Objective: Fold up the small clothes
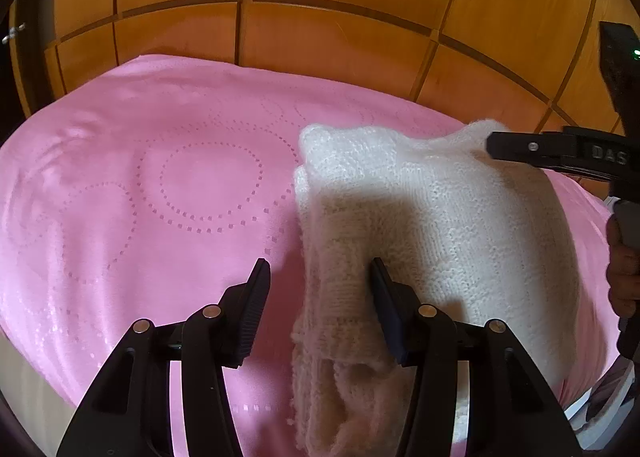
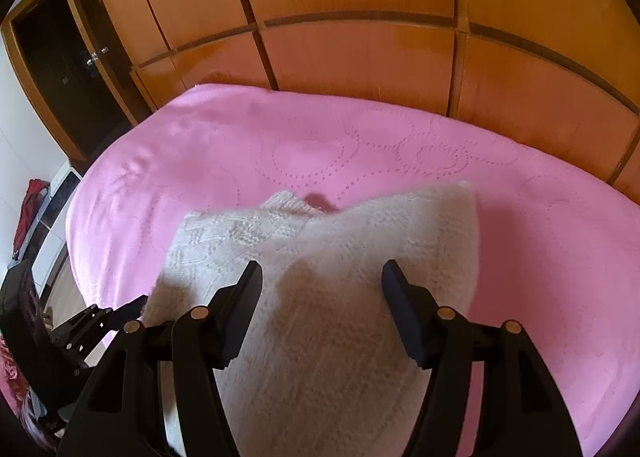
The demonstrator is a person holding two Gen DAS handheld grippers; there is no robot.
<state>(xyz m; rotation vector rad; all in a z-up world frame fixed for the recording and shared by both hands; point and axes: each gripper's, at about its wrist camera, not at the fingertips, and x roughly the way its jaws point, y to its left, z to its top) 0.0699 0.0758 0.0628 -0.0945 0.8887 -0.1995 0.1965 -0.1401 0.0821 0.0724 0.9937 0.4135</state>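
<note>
A cream knit [image 1: 420, 225] lies on a pink blanket [image 1: 160, 185], filling the centre right of the left wrist view and the lower centre of the right wrist view, partly folded, with two far corners standing up like soft points. The left gripper [image 1: 320, 277] has its fingers spread: its right finger rests on or just above the knit's near left edge, its left finger over bare blanket, so that edge runs between them, straight ahead along the fingers. The right gripper [image 2: 322, 277] also stands spread, both fingers over the middle of the knit, neither pinching anything; in the left wrist view it enters from the right edge above the knit's far right corner. The knit's long axis seems to run away from both cameras toward the wooden panels [image 2: 360, 17] in the upper frame. The left gripper looks nearer a graspable edge, so it seems better placed for the next fold. The knit is fuzzy, thick and loosely stitched, likely to sag and cling; the blanket is smooth with dotted ring embossing. Dark clutter sits at the lower left of the right wrist view.
</note>
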